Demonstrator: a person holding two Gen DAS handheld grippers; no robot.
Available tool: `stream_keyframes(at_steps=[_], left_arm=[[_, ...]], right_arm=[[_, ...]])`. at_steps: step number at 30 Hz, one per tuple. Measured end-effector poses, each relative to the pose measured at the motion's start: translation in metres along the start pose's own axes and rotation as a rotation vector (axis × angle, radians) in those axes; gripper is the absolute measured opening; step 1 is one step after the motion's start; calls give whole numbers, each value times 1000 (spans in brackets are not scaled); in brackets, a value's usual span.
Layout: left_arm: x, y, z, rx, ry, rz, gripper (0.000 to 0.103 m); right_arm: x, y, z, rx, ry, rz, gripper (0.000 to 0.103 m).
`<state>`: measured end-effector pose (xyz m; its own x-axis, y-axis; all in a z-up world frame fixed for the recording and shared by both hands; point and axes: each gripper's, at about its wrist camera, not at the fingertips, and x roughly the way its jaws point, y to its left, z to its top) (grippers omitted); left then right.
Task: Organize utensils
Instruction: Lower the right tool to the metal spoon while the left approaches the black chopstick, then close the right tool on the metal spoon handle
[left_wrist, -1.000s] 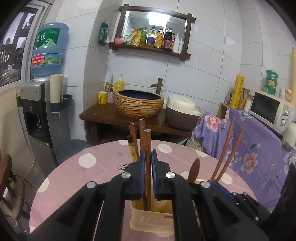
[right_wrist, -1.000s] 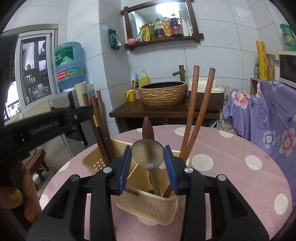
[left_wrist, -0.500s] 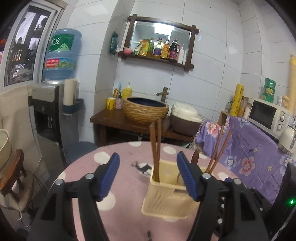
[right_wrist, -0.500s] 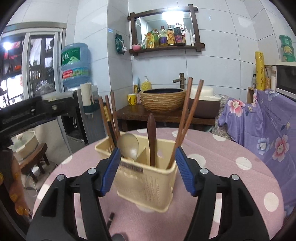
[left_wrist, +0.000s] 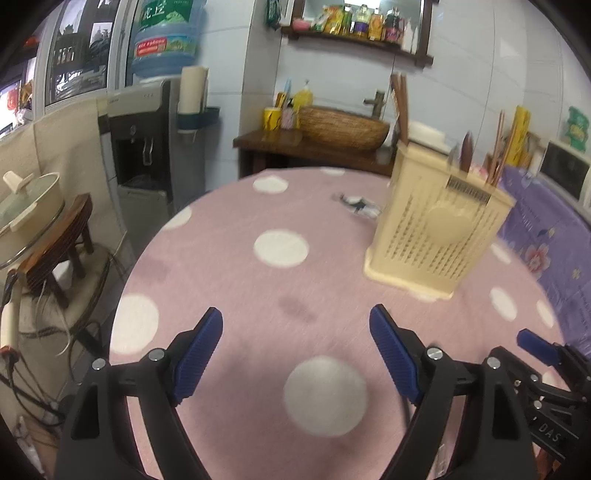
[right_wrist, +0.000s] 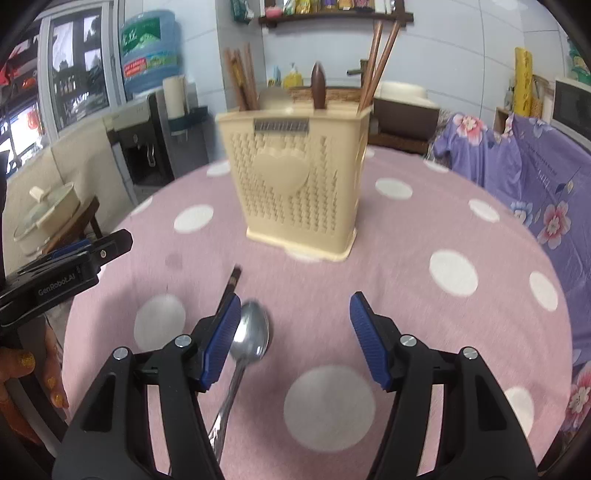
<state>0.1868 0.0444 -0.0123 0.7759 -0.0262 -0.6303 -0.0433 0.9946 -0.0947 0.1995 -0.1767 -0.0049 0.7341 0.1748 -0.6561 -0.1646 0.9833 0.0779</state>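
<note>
A cream plastic utensil holder (right_wrist: 295, 173) stands upright on the pink dotted table (right_wrist: 406, 236). It holds brown chopsticks (right_wrist: 376, 55) at both ends, a metal spoon and a brown wooden handle (right_wrist: 318, 86). A loose metal spoon (right_wrist: 251, 334) lies on the cloth between the fingers of my right gripper (right_wrist: 293, 339), close to the left pad, untouched. That gripper is open. A dark chopstick (right_wrist: 232, 284) lies just beyond, partly behind the finger. My left gripper (left_wrist: 297, 347) hovers over bare cloth, jaws opening, nothing between them. The holder (left_wrist: 436, 229) stands to its right.
A water dispenser (left_wrist: 144, 147) and a lidded pot on a stool (left_wrist: 29, 206) stand left of the table. A wooden stand with a woven basin (left_wrist: 343, 125) is behind. A purple flowered cloth (right_wrist: 535, 177) covers furniture on the right. A hand (right_wrist: 22, 369) holds the left gripper.
Both grippers let go of utensils in the holder, the left a chopstick and the right a spoon. They opened, pulled back and sank toward the table. The loose spoon came into view.
</note>
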Motion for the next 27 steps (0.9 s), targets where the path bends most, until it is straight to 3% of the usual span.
stream_keyframes(at_steps=[4,10,17,23,27], left_arm=[[2,2,-13,52,34,50,81],[-1,9,-11,36,23,81,81],[-3,13,-9,22,9,72,81],[-2,13,-8,16,8,65,81],[0,10,-8,22,13,56,81]], right_arm=[[12,10,-21,-6,69,26,62],[31,31,-28,-29,128,27,62],[52,41,-29,-9,181,-10,53],[60,48,-27,-11,189,-34,53],[63,50,-24,-25,173,-55,40]])
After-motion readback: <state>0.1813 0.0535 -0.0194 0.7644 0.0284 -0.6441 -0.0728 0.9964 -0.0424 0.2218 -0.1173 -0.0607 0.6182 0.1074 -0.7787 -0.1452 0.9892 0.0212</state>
